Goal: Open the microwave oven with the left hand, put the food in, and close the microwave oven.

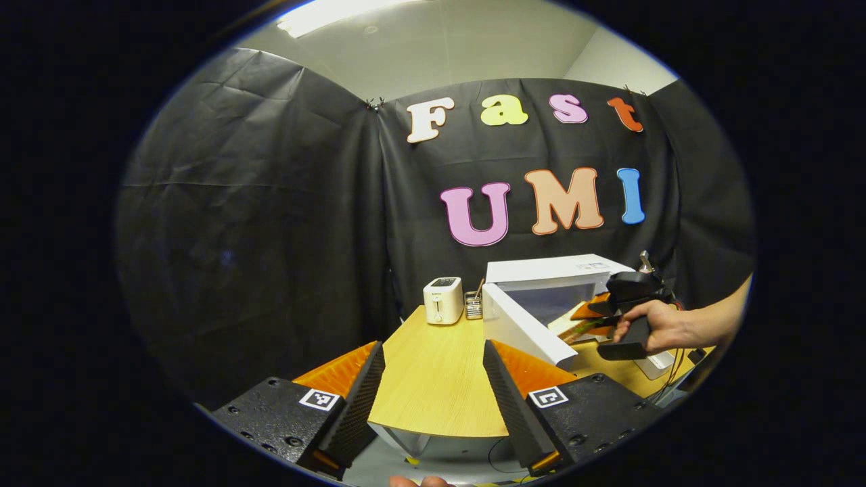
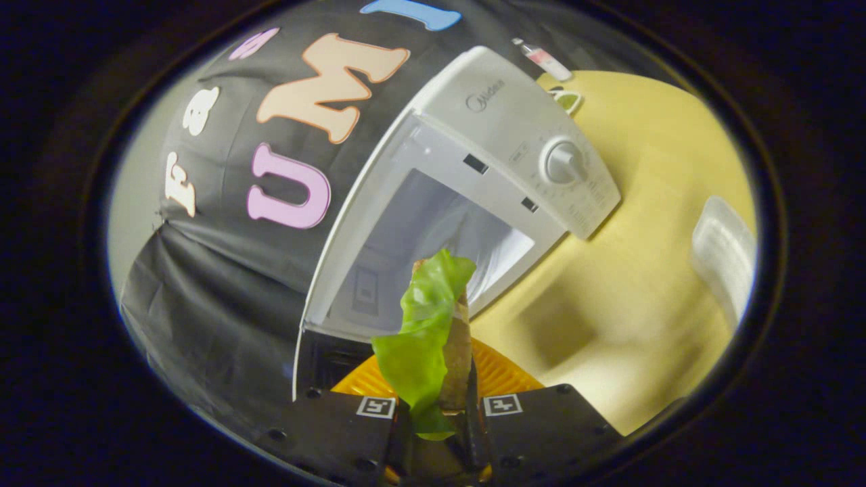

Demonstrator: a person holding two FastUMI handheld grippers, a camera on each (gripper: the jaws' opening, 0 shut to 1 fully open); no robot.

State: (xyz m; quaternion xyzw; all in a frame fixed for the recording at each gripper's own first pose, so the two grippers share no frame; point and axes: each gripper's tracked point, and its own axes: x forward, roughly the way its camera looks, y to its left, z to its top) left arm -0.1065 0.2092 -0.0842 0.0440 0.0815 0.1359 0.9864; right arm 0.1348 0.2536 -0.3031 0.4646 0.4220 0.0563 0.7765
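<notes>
The white microwave [image 1: 551,270] stands on the wooden table with its door [image 1: 521,328] swung open toward me. My left gripper [image 1: 433,348] hangs open over the table's near end, well short of the door, with nothing between its fingers. A hand holds my right gripper [image 1: 582,321] at the oven's opening. In the right gripper view, the food [image 2: 426,331], a sandwich with a green lettuce leaf, stands pinched in my right gripper [image 2: 443,389], just in front of the microwave [image 2: 487,101] and its open cavity [image 2: 433,230].
A white toaster [image 1: 443,299] and a small rack [image 1: 473,306] stand at the table's [image 1: 433,385] far left, by the black wall. The microwave's knob [image 2: 565,162] sits on its front panel. A pale container [image 2: 724,257] rests on the table beside the oven.
</notes>
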